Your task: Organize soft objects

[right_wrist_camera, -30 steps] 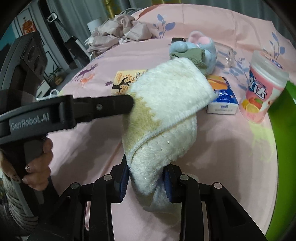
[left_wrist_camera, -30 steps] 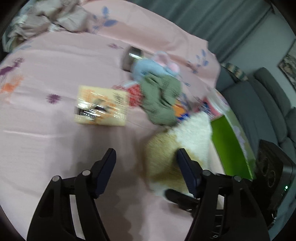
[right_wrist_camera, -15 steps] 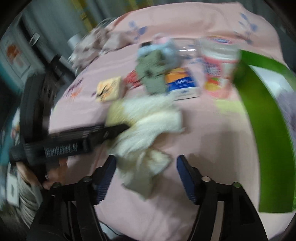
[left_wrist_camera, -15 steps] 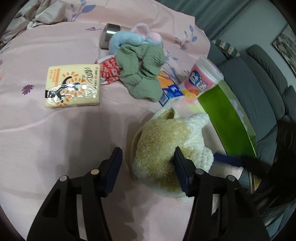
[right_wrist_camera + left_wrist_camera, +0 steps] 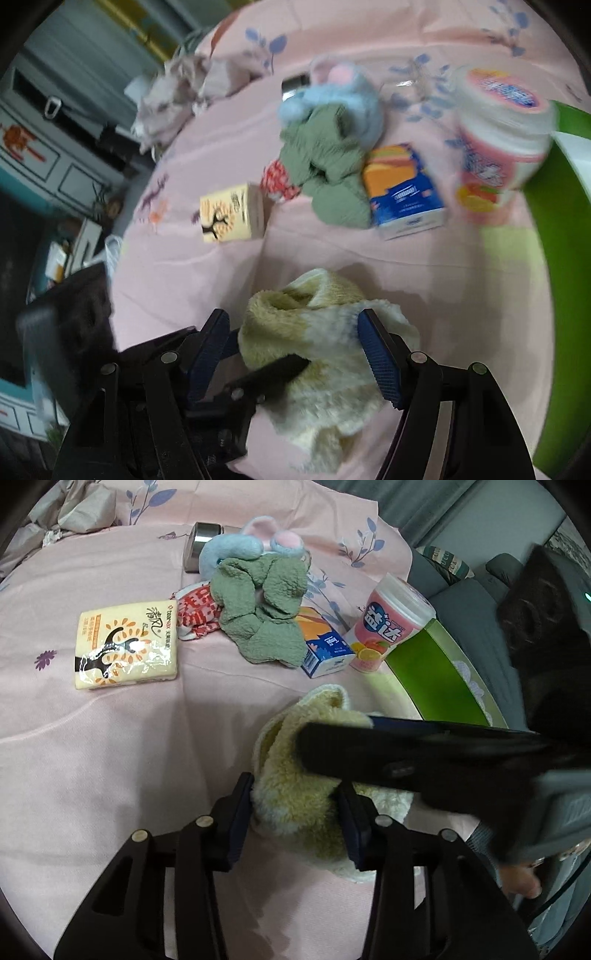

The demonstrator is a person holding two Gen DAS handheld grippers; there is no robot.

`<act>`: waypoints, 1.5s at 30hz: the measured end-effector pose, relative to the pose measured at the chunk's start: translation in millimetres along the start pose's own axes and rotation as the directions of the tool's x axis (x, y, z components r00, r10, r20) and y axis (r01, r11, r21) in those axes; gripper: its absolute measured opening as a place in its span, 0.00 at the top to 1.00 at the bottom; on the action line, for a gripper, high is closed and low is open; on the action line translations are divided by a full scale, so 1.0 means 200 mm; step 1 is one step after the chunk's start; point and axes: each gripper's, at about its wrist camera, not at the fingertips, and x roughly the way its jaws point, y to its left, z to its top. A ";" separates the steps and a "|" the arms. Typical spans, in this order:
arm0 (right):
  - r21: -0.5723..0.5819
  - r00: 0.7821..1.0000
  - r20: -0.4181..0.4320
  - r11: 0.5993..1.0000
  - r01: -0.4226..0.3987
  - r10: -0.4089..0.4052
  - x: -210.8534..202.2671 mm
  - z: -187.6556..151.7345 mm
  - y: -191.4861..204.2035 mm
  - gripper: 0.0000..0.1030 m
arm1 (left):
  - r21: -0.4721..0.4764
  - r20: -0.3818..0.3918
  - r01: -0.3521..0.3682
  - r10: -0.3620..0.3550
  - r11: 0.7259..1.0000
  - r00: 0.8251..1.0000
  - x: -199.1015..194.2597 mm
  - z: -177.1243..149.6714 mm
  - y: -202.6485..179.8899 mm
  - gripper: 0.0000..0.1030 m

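A fluffy cream and yellow towel (image 5: 295, 805) lies bunched on the pink bedsheet (image 5: 110, 757). My left gripper (image 5: 295, 812) has the towel between its jaws, which are closing, and both pads press into the pile. My right gripper (image 5: 295, 350) stands open around the same towel (image 5: 325, 332) from the other side. One of its fingers (image 5: 369, 749) lies across the top of the towel. A green scrunchie (image 5: 262, 609) and a blue plush toy (image 5: 236, 546) lie farther back.
On the sheet are a tissue pack (image 5: 125, 646), a red and white cloth (image 5: 195, 613), a blue and orange box (image 5: 321, 646), a pink tub (image 5: 391, 624) and a metal can (image 5: 201, 542). A green bin (image 5: 432, 675) stands at the right. Crumpled fabric (image 5: 74, 506) lies at the back left.
My right gripper let go of the towel, which it had held up, and opened wide. The towel sank onto the sheet. My left gripper moved over it and narrowed onto it.
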 end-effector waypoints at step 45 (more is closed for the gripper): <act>-0.098 0.841 0.525 0.991 -0.093 0.131 -0.82 0.06 0.03 0.49 | 0.261 0.452 -0.040 -0.085 0.965 0.888 -0.47 0.30 -0.58 0.70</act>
